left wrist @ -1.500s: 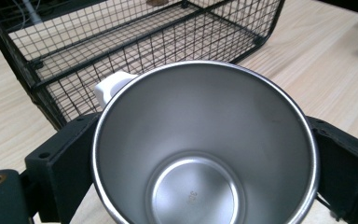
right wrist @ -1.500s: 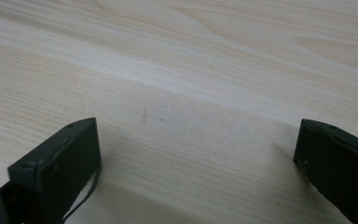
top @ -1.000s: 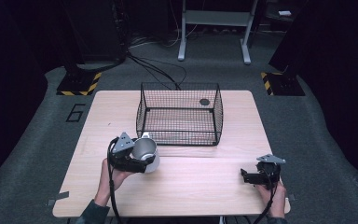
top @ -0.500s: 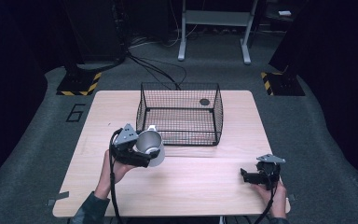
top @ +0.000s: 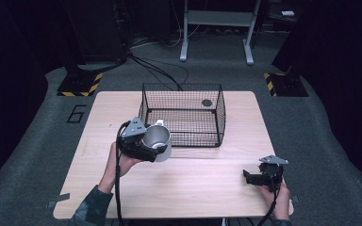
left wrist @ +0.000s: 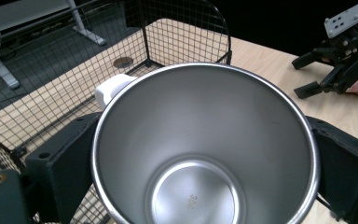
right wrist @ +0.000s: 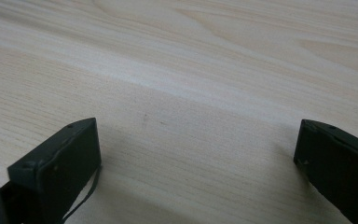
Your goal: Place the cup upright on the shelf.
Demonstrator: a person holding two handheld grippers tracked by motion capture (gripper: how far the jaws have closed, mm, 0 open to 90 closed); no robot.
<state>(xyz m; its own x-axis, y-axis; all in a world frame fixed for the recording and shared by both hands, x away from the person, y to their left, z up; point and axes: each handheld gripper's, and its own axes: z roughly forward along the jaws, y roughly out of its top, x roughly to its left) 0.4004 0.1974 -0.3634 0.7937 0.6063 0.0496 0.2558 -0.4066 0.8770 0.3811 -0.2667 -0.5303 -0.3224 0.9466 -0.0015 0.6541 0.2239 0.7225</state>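
Note:
My left gripper is shut on a steel cup with a white outside and holds it in the air just in front of the black wire basket. In the left gripper view the cup's shiny empty inside sits between the two black jaws, with the basket's mesh behind it. My right gripper rests low on the table near the front right corner, open, with nothing between its fingers. In the right gripper view its fingers stand wide apart over bare wood.
The light wooden table has a round hole that shows through the basket's far right part. The basket holds nothing. Dark floor, cables and a metal stand's legs lie beyond the table.
My left gripper has lifted the cup and carried it forward and to the right, toward the basket's front left side. The right gripper has stayed put.

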